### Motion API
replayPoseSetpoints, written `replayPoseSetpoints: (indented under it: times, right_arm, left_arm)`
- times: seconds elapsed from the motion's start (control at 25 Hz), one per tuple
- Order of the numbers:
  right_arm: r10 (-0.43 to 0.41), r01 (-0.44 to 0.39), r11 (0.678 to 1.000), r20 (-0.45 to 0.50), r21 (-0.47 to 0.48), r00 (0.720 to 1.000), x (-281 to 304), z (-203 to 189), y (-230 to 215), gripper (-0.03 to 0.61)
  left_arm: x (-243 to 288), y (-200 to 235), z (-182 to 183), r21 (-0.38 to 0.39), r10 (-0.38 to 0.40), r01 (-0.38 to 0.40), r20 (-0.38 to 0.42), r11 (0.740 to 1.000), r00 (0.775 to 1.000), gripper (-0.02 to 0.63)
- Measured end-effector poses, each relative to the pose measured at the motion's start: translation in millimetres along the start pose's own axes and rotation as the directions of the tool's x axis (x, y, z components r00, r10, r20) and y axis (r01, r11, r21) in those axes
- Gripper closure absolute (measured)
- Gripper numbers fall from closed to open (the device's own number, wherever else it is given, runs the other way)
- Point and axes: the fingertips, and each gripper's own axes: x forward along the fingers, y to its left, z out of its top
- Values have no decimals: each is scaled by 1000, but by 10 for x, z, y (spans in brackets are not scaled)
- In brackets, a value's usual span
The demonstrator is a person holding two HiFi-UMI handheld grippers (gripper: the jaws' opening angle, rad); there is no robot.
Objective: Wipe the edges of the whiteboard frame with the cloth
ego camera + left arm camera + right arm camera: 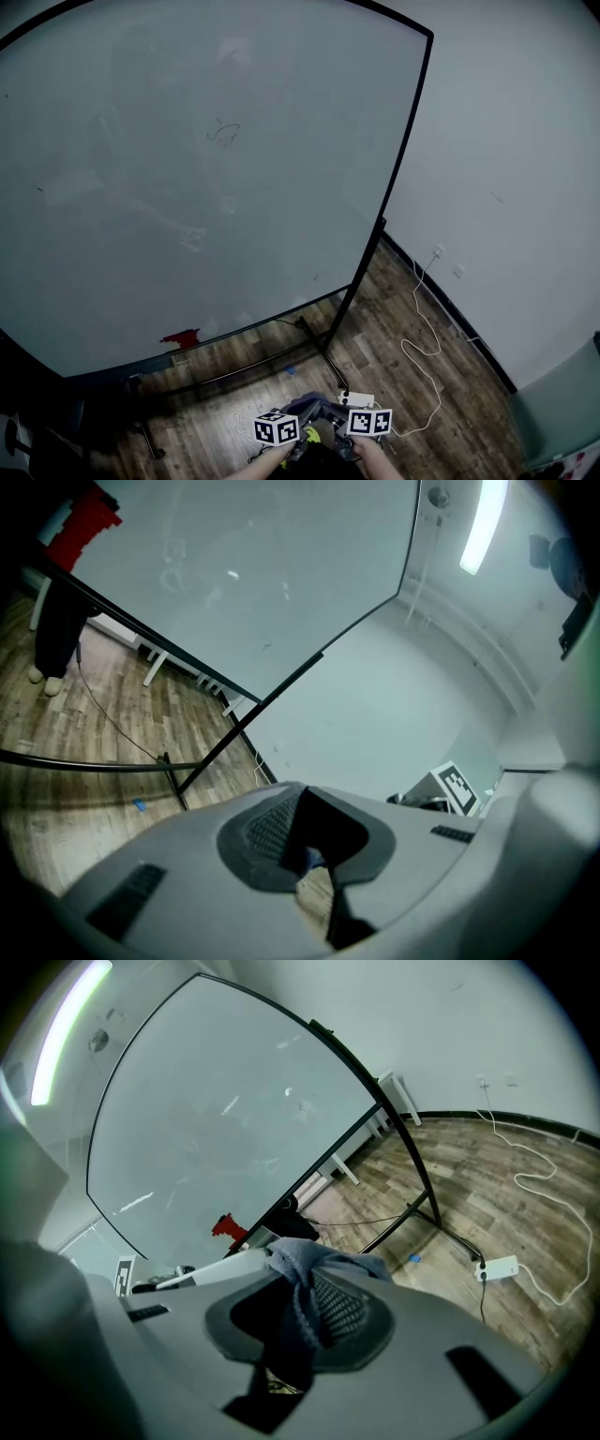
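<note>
The whiteboard [187, 169] fills most of the head view. Its black frame [401, 169] runs down the right side and along the bottom. Both grippers sit low at the bottom centre, well short of the board. My right gripper [330, 411] [298, 1314] is shut on a grey-blue cloth [309, 1265] that bunches up over its jaws. That cloth [302, 403] shows as a small bluish lump between the two marker cubes. My left gripper [292, 422] [314, 855] holds nothing, and its jaws stand together.
A red object [180, 338] sits on the board's bottom rail. The black stand legs [323, 352] spread over the wood floor. A white power strip [356, 398] and its cable [420, 328] lie to the right, running to the wall socket [438, 251]. A teal cabinet [562, 403] stands at the far right.
</note>
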Motion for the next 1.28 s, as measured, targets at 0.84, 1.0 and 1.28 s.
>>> replayPoseSetpoints:
  times: [0.84,1.0,1.28]
  right_arm:
    - [90,-89,996,-43,9,995,389,550,-231,505]
    - [103,-102,995,-56,19,993,398,784,-392,505]
    - [115,-113,993,-86,21,990,438,1054,-623,505]
  left_arm:
    - [437,328,432,19,80,-79,-17,997,997,578]
    - [698,338,551,7,98,-98,-10,995,995,578]
    - [1029,417,656,-30,124,-123,11,992,992,578]
